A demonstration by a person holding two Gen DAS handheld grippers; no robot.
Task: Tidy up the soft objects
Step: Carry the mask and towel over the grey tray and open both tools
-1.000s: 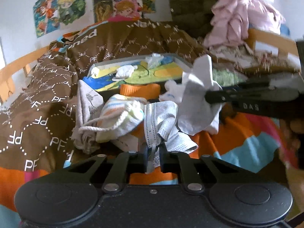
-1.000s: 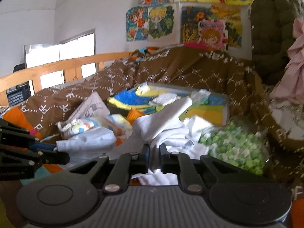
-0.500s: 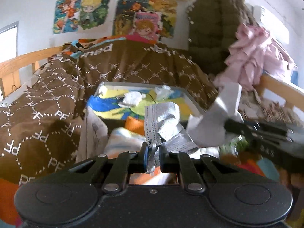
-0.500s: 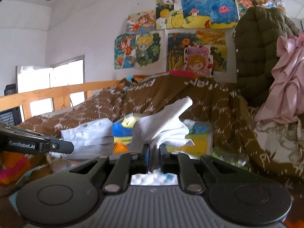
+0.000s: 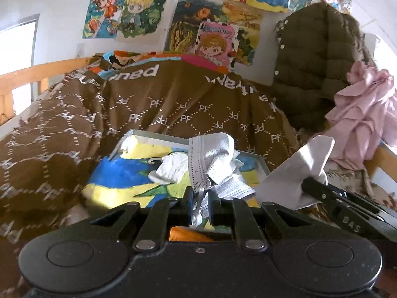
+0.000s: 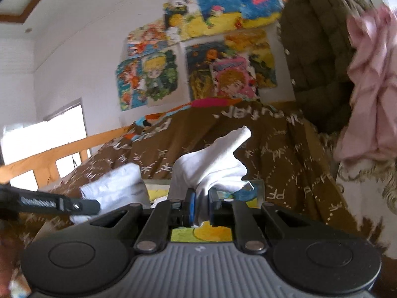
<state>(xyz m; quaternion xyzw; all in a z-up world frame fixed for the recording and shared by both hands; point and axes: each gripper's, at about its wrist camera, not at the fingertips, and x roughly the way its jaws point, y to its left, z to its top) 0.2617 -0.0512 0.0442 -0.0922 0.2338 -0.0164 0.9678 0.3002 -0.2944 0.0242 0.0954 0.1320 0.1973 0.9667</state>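
Two tongs clamped, left tongs (image 5: 200,200) on face mask (image 5: 213,166); right tongs (image 6: 200,204) on white cloth (image 6: 213,164), above tray (image 5: 263,161)

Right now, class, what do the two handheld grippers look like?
The left gripper has a black speckled body, black linkage bars with silver rivets, and blue-edged fingers. The right gripper has a grey ribbed body; its side reads "DAS".

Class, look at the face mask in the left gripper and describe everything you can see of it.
The face mask is a pale grey-white disposable one, of thin textured fabric with a stitched, pleated edge. It is crumpled and folded, not flat. The left gripper is shut on its lower part, where a thin ear loop hangs down. It is held up in the air in front of the colourful tray, touching nothing else visible.
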